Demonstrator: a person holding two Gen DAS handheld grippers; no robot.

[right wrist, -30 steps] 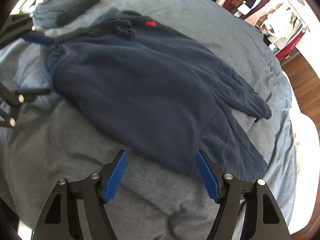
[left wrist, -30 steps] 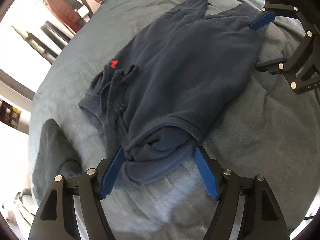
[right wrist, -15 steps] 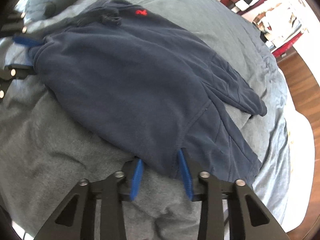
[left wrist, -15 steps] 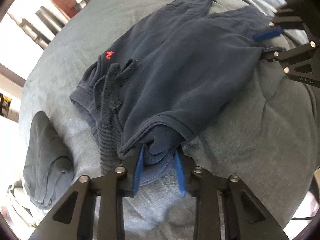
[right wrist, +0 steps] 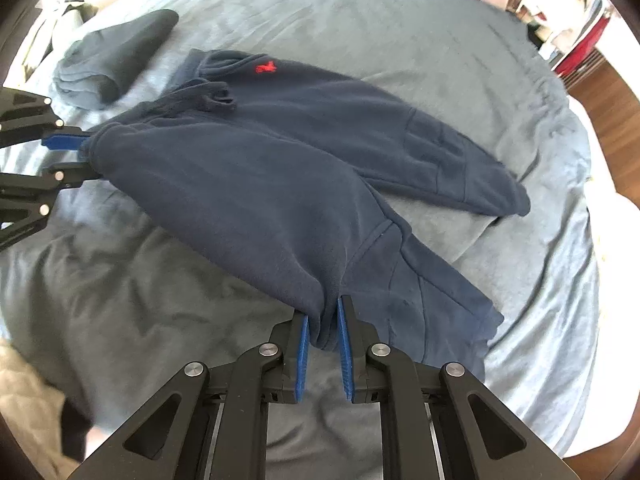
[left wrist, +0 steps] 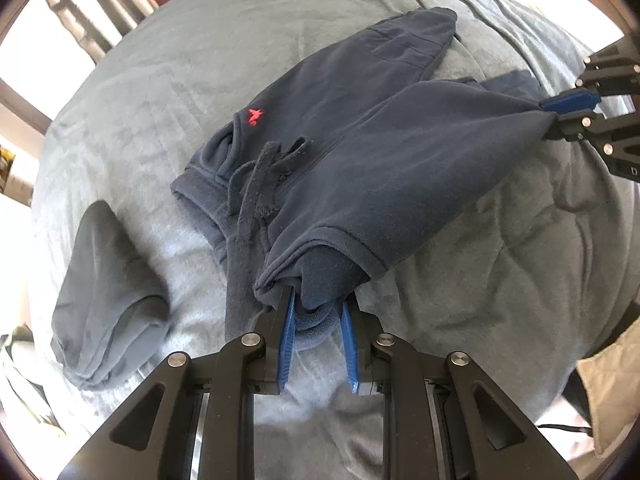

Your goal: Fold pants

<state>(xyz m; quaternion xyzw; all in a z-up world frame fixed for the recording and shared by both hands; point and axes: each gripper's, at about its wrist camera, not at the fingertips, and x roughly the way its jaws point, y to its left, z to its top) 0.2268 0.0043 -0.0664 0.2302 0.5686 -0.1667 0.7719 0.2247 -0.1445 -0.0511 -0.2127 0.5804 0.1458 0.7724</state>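
Navy fleece pants with a small red logo lie on a grey-blue bed cover. My left gripper is shut on the near waistband corner, with the drawstring hanging beside it. My right gripper is shut on the pants' near edge around the crotch seam; it also shows in the left wrist view. The near leg is lifted and stretched between the grippers; the far leg lies flat. The left gripper appears in the right wrist view.
A folded dark garment lies on the bed left of the waistband, also seen in the right wrist view. Hanging clothes and a wood floor lie beyond the bed. A beige quilted cloth sits at the near edge.
Both grippers were open around the pants' edge, then shut on it. They have lifted the near side, and the fabric now hangs taut between them.
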